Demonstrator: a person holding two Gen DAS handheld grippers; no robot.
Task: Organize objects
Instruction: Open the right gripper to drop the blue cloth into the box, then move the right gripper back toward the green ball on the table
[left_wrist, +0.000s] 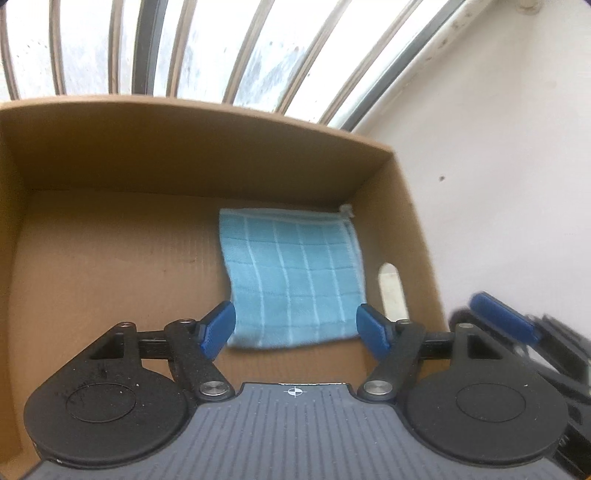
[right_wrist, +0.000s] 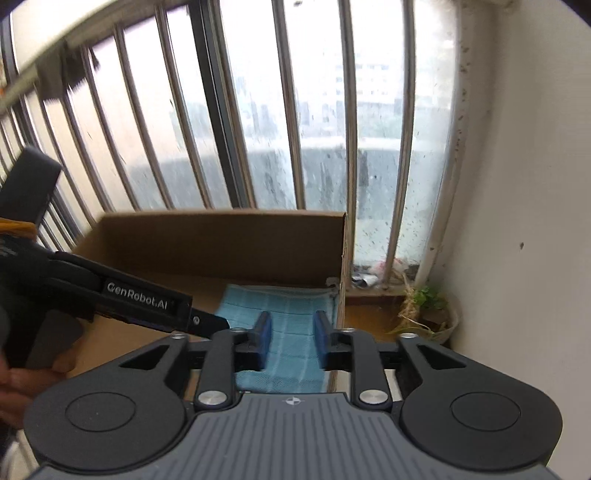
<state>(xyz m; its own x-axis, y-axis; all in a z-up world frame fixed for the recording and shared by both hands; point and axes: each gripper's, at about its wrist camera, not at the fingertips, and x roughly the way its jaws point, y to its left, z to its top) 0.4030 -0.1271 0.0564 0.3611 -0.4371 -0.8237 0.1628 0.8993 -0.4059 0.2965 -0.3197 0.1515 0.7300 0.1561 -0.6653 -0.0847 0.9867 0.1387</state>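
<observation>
A folded light-blue checked cloth lies flat on the floor of an open cardboard box, against its right side. My left gripper is open and empty, its blue fingers either side of the cloth's near edge, just above it. In the right wrist view the same cloth shows inside the box. My right gripper is open and empty, above the box's near right corner. The left gripper's body reaches in from the left. The right gripper also shows in the left wrist view, outside the box wall.
The box stands by a barred window and a white wall. A hand-hole slot is cut in the box's right wall. A small potted plant sits in the corner right of the box.
</observation>
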